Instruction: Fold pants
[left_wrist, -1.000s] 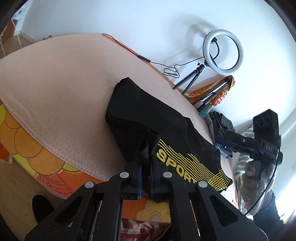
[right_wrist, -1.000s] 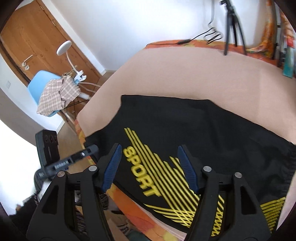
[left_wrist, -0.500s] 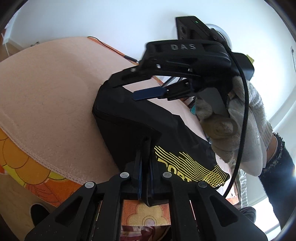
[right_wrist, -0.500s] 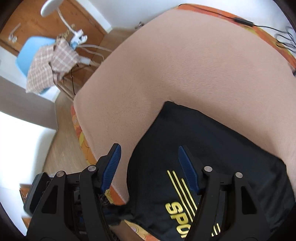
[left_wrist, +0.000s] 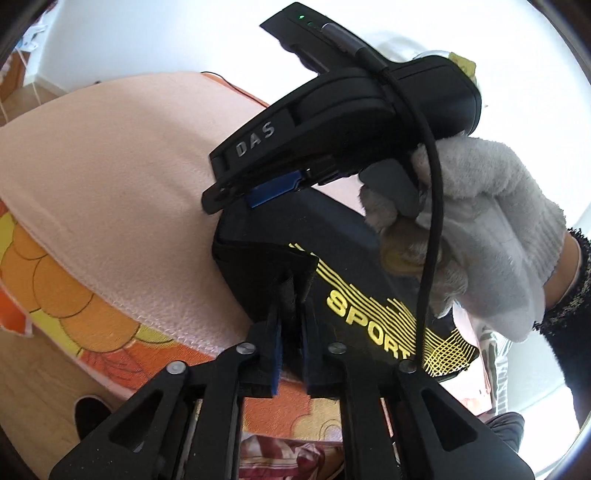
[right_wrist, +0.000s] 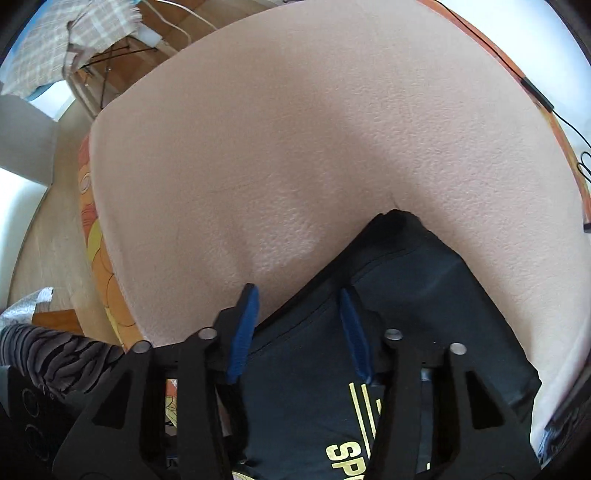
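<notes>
1. Left gripper (left_wrist: 290, 295) pinches a fold of the black sport shorts (left_wrist: 354, 266) at the bed's (left_wrist: 110, 177) near edge, its jaws easing apart.
2. Right gripper (right_wrist: 299, 325), in a gloved hand (left_wrist: 480, 221), points down over the shorts' far corner, jaws closing, fabric edge between them, pads not yet pressing.

A peach blanket (right_wrist: 332, 147) covers the bed, over an orange flowered sheet (left_wrist: 74, 295) that shows along its edge. A black cable (right_wrist: 535, 92) runs along the bed's far side. A checked cloth (right_wrist: 55, 48) lies draped beyond the bed, above wooden floor (right_wrist: 48, 236).
</notes>
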